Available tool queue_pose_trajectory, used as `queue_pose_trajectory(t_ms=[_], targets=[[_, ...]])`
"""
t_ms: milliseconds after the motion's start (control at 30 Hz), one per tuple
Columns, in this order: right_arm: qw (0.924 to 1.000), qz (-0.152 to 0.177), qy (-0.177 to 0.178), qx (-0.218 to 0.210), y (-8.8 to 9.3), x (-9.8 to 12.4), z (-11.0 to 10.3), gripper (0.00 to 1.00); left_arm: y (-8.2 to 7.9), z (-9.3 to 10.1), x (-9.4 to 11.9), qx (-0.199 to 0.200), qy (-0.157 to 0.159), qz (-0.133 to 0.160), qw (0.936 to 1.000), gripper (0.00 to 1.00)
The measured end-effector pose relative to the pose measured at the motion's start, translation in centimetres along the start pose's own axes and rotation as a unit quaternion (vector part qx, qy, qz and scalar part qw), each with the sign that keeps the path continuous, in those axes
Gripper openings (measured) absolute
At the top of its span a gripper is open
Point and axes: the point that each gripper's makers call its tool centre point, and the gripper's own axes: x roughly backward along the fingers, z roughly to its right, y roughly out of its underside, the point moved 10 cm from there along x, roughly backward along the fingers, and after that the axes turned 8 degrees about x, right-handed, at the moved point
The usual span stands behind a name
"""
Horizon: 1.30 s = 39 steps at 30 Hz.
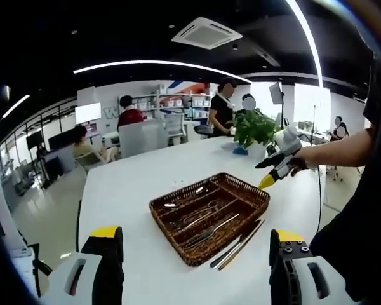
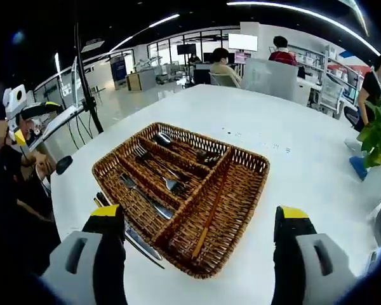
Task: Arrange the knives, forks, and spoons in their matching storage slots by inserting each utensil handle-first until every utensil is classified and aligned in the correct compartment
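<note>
A brown wicker cutlery tray (image 1: 155, 205) sits on the white table (image 1: 133, 184), divided into long slots. Forks (image 2: 153, 166) and spoons (image 2: 178, 145) lie in its slots, and a pair of brown chopsticks (image 2: 209, 215) lies in the right-hand one. Two knives (image 1: 238, 244) lie on the table against the tray's outer side, seen too in the right gripper view as knives (image 2: 134, 240). My left gripper (image 1: 195, 234) hangs open above the tray's near edge, holding nothing. My right gripper (image 2: 198, 213) is open and empty over the opposite side of the tray (image 2: 242, 202); it shows as the right gripper (image 1: 274, 171) in a hand.
A potted green plant (image 1: 254, 127) stands at the table's far end. Several people sit or stand at desks beyond the table. A person's body is close on the right of the left gripper view. The left gripper (image 2: 25, 114) appears at the left of the right gripper view.
</note>
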Motion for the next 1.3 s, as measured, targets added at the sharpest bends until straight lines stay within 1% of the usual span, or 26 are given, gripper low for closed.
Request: queue_pose_trajectory(t_ms=[133, 167, 200, 300, 367, 433, 600, 633, 733, 800, 867, 967, 1000, 1067, 1167, 1300], targets=[[0.9998, 0.017, 0.006, 0.004, -0.7, 1.0, 0.0, 0.99, -0.3, 0.4, -0.2, -0.005, 0.005, 0.001, 1.0, 1.0], [0.9993, 0.032, 0.014, 0.014, -1.1, 1.6, 0.0, 0.99, -0.5, 0.5, -0.3, -0.006, 0.006, 0.002, 1.0, 1.0], [0.9979, 0.052, 0.021, 0.033, -1.5, 2.2, 0.0, 0.99, -0.5, 0.5, -0.4, -0.006, 0.006, 0.003, 1.0, 1.0], [0.995, 0.076, 0.012, 0.065, -2.0, 3.5, -0.5, 0.99, -0.7, 0.9, -0.6, -0.006, 0.01, 0.006, 0.9999, 1.0], [0.9936, 0.084, 0.01, 0.075, -2.1, 4.4, -0.9, 0.99, -0.7, 1.2, -0.8, -0.006, 0.013, 0.007, 0.9999, 1.0], [0.9931, 0.085, 0.007, 0.081, -2.0, 5.0, -1.2, 0.99, -0.6, 1.3, -1.0, -0.004, 0.015, 0.008, 0.9998, 1.0], [0.9909, 0.096, -0.011, 0.093, -1.8, 6.8, -1.8, 0.99, -0.5, 1.9, -1.4, 0.0, 0.022, 0.01, 0.9997, 1.0], [0.9889, 0.102, -0.022, 0.106, -1.6, 7.0, -2.1, 0.99, -0.4, 2.1, -1.4, 0.003, 0.03, 0.011, 0.9995, 1.0], [0.9869, 0.096, -0.025, 0.127, -0.7, 7.5, -2.9, 0.99, -0.2, 2.5, -1.6, -0.003, 0.032, 0.008, 0.9995, 1.0], [0.9866, 0.101, -0.027, 0.125, -0.2, 8.1, -3.4, 0.99, -0.1, 2.6, -1.6, -0.001, 0.033, 0.009, 0.9994, 1.0], [0.987, 0.11, -0.024, 0.114, 0.2, 8.7, -3.7, 0.99, 0.0, 2.7, -1.5, 0.0, 0.034, 0.014, 0.9993, 1.0], [0.9871, 0.112, -0.017, 0.113, 0.6, 9.6, -4.1, 0.99, 0.0, 2.9, -1.2, -0.005, 0.039, 0.02, 0.999, 1.0], [0.9876, 0.11, -0.016, 0.111, 0.7, 9.9, -4.1, 0.99, 0.0, 2.9, -1.2, -0.007, 0.04, 0.019, 0.999, 1.0], [0.9875, 0.116, -0.017, 0.105, 0.7, 10.2, -4.1, 0.99, 0.1, 2.8, -1.2, -0.008, 0.039, 0.016, 0.9991, 1.0], [0.9876, 0.111, -0.012, 0.111, 0.8, 10.3, -3.9, 0.99, 0.1, 2.7, -1.1, -0.007, 0.036, 0.016, 0.9992, 1.0], [0.9878, 0.118, -0.008, 0.101, 0.5, 10.6, -3.6, 0.99, -0.1, 2.8, -1.1, -0.01, 0.037, 0.014, 0.9992, 1.0]])
